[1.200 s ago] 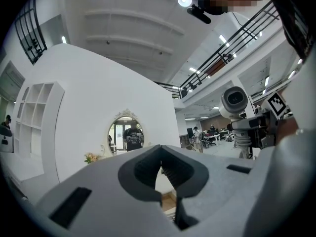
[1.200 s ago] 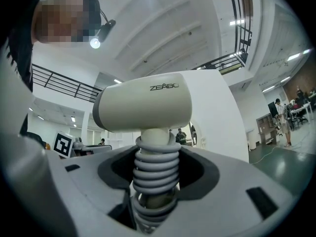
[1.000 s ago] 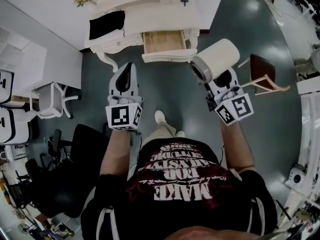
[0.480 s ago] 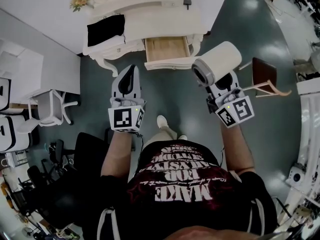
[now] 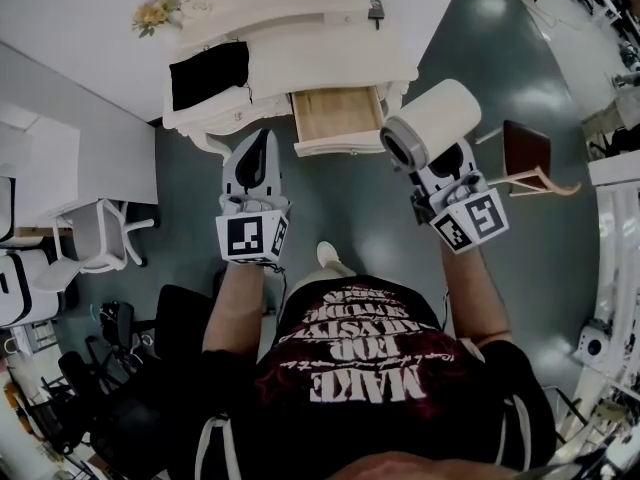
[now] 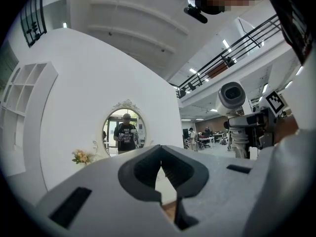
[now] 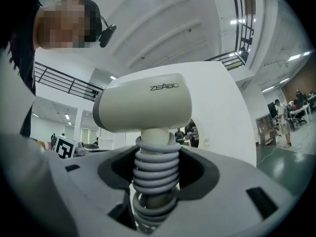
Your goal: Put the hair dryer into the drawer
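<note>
Readable print: the hair dryer (image 7: 145, 102) carries grey lettering on its cream barrel, reading "ZEABO" in the right gripper view. The dark shirt in the head view bears pale lettering seen upside down; only "MAKE" and "FOR" can be read with confidence.

Obscured items: in the head view the barrel covers the tips of the right claw (image 5: 445, 163). The rear of the drawer (image 5: 340, 146) lies under the top of the white counter (image 5: 300, 48). The lower end of the dryer's handle is cut off in the right gripper view.

Right claw (image 7: 157, 177): jaws stand wide and are clamped on the dryer's handle, which is wrapped in a grey coiled cord (image 7: 155, 174). The barrel sits crosswise above the jaws.

Left claw (image 6: 160, 169): jaws are brought together, tips meeting, with nothing between them.

Location: the dryer is held in the air above the floor, near the right front corner of the open drawer and not touching it.
</note>
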`<state>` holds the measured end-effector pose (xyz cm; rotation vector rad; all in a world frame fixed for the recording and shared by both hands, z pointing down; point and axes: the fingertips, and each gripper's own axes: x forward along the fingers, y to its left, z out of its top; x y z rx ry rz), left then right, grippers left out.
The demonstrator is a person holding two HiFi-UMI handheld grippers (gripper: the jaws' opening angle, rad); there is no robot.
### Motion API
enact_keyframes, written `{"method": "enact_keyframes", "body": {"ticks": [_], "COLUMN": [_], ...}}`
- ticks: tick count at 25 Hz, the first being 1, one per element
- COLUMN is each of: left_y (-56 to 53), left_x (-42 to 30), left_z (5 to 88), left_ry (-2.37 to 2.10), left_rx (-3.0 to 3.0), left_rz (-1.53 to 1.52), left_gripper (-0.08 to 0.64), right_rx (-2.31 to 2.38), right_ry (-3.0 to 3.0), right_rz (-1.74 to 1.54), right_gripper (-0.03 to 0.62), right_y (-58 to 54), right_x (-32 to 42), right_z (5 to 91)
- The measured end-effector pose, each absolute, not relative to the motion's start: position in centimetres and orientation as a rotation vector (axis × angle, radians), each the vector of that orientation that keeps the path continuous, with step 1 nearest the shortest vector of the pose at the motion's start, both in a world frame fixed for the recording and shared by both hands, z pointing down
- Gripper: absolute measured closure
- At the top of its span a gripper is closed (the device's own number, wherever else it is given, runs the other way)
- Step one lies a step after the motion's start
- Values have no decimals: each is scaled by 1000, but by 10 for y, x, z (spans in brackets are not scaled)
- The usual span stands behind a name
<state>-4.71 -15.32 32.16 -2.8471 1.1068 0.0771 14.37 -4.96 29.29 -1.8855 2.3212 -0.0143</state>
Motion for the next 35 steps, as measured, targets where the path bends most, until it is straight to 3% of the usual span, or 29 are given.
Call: {"method": "enact_keyframes", "body": {"ticks": [19,35], "left_y": [-211,-262], "left_x": [-54,-10], "left_z": [326,337], "left_ry": [1095,1241], "left_rx": [-2862,-2814], "left_rz": [73,4], "left_gripper": [557,557], "right_rx": [-1882,-1766], "right_ry": [2308,2427], "right_rz": [-61,-80], "right_gripper": [362,362], "right_y": [-110,-187], "right_x": [141,197], "right_z": [299,314]}}
